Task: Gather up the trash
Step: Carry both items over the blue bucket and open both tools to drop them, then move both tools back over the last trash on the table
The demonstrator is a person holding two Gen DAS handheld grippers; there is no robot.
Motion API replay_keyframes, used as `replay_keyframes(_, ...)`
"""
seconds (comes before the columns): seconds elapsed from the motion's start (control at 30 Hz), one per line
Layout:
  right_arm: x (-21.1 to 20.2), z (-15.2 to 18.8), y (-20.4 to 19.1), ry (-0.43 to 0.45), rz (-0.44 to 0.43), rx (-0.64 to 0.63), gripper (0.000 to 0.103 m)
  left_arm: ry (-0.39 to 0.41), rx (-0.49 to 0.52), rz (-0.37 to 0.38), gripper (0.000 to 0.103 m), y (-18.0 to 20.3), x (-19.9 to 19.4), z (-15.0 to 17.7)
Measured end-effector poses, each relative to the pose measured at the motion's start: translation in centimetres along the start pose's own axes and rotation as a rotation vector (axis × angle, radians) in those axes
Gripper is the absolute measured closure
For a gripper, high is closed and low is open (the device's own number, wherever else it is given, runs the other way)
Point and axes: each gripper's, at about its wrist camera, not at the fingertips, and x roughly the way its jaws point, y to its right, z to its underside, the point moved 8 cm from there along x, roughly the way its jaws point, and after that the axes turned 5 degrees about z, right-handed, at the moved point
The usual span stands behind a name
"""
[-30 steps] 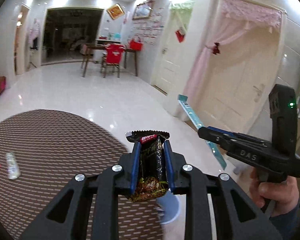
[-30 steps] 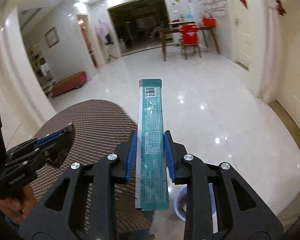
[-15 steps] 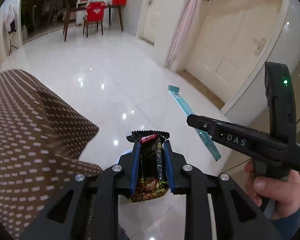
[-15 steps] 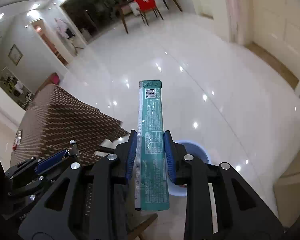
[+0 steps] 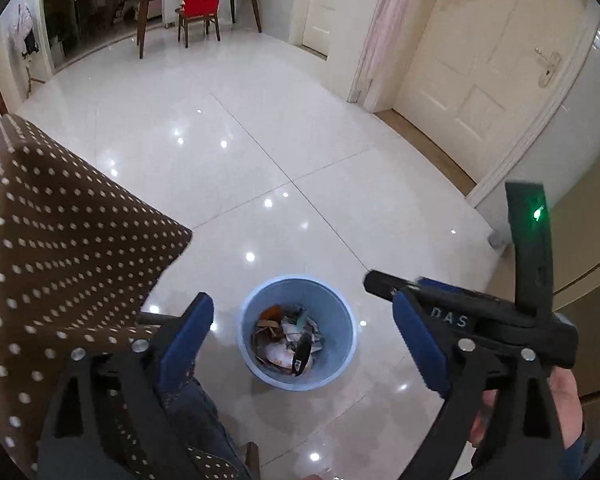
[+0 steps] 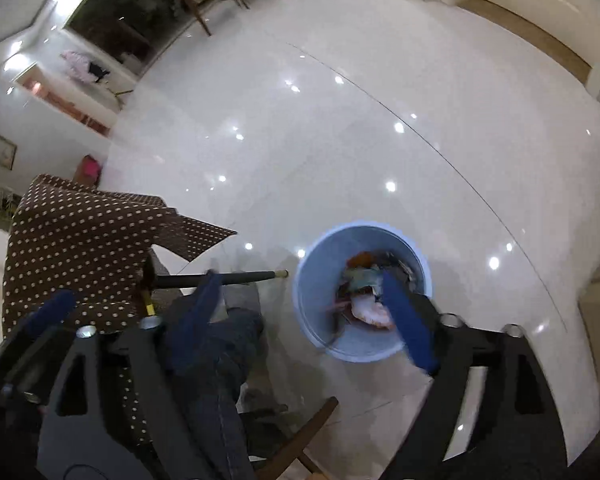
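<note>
A light blue trash bin (image 5: 342, 316) stands on the white tiled floor, holding several crumpled wrappers (image 5: 286, 338). A dark snack wrapper (image 5: 302, 354) lies on top of the pile. My left gripper (image 5: 304, 340) is open and empty, high above the bin. My right gripper (image 6: 304, 316) is open and empty above the bin (image 6: 312, 276) too; it also shows in the left wrist view (image 5: 460, 312) at the right. A teal wrapper (image 6: 362, 278) lies among the trash in the bin.
A table under a brown dotted cloth (image 5: 52, 248) stands left of the bin, also in the right wrist view (image 6: 84, 236). The person's jeans-clad leg (image 6: 220, 360) and a wooden chair leg (image 6: 300, 432) are below. A door (image 5: 480, 80) is at the right.
Both grippers tilted down over the bin and opened. The dark snack wrapper left the left gripper and the long teal wrapper left the right gripper; both are now in the bin.
</note>
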Motion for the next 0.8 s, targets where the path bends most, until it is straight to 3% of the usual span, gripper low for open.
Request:
replay_keyframes(0.37, -4.7, -1.1, -0.5, 0.096, 0.040, 0.018, 0.006, 0.117, 0.042, 0.008, 0.011, 1.1, -6.3, -1.2)
replay_keyframes(0.8, -12.1, -3.4, -8.0, 0.237, 0.000, -0.078, 0.006, 0.297, 0.052, -0.024, 0.009, -1.9, -15.8, -2.8)
